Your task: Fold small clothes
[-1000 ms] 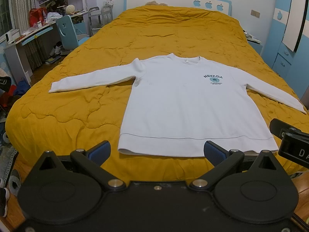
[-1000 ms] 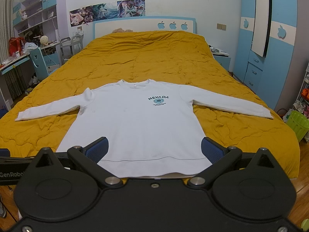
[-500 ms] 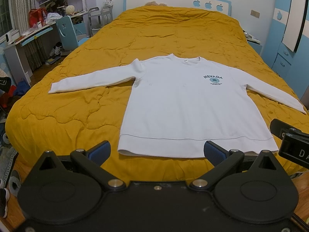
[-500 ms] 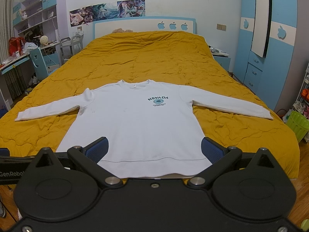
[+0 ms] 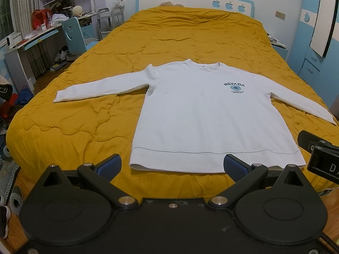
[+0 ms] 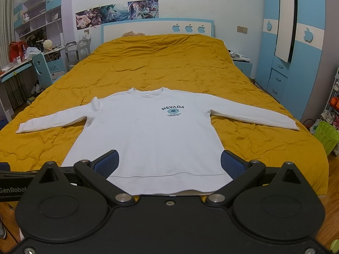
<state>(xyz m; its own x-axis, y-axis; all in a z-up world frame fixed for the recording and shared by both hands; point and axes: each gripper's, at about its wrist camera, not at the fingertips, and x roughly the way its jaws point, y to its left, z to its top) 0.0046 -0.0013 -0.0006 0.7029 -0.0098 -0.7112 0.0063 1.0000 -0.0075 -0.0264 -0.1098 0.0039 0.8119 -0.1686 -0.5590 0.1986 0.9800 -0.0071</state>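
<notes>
Nothing has shifted since the earlier frames: both tools hang at the foot of the bed point(image 6: 169, 63) as before, and the white sweatshirt point(image 6: 152, 135) lies where it lay.

Left tool point(image 5: 172, 166) is released, its blue pads wide apart and grasping nothing, just short of the hem. Right tool point(image 6: 169, 163) is likewise spread, empty, its pads over the lower corners of the sweatshirt; whether they touch the cloth cannot be told. Its black body hides the middle of the hem in the right wrist view, and only a cropped edge of the right tool shows at the right of the left wrist view.

Sweatshirt lies flat, front up, on the yellow quilt, sleeves out to both sides, collar toward the headboard. Small print under "NEVADA" is unreadable.

Green basket point(image 6: 326, 137) stands on the floor right of the bed; its contents cannot be seen.
</notes>
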